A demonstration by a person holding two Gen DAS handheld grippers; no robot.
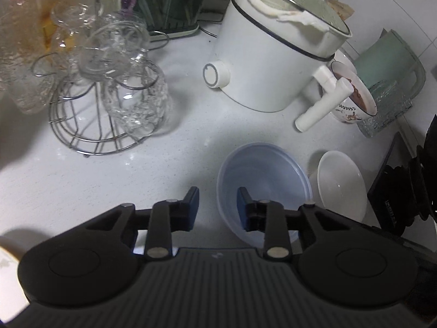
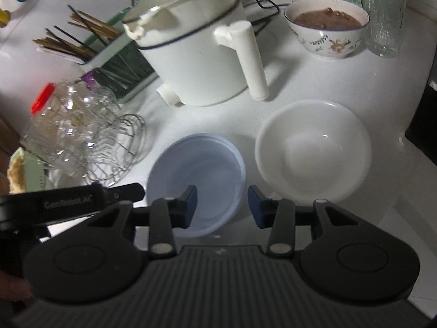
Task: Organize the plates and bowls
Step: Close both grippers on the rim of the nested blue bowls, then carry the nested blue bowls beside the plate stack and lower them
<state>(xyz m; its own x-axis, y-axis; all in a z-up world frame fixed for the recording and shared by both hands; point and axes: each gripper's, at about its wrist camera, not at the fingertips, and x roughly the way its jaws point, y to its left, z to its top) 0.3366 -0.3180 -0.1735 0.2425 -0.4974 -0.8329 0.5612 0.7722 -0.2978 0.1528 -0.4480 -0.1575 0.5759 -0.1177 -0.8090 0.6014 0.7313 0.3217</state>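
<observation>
Both tools hang over the white speckled bench (image 2: 314, 76), and neither has anything in its grip. The left tool (image 1: 218, 207) is spread wide, its right finger over the inside of the translucent pale-blue plastic bowl (image 1: 263, 180), its left finger outside the rim, so the bowl's wall sits in the gap with no contact visible. That blue bowl (image 2: 196, 175) sits low and central in both views, upright on the bench. Just beside it, toward the right of the frame, sits the plain white ceramic bowl (image 2: 314, 147), also seen at the lower right of the left wrist view (image 1: 341, 183); the two look close, whether they touch cannot be told. The right tool (image 2: 222, 205) is also wide open, its left finger over the blue bowl's interior and its right finger by the near rim of the white bowl. Behind them, upper centre, stands the white electric cooking pot with a glass lid and long handle (image 2: 202, 63). At the upper right is a flower-patterned bowl filled with brown food (image 2: 327, 27). At the left, a wire rack loaded with clear glasses (image 1: 109, 95).
</observation>
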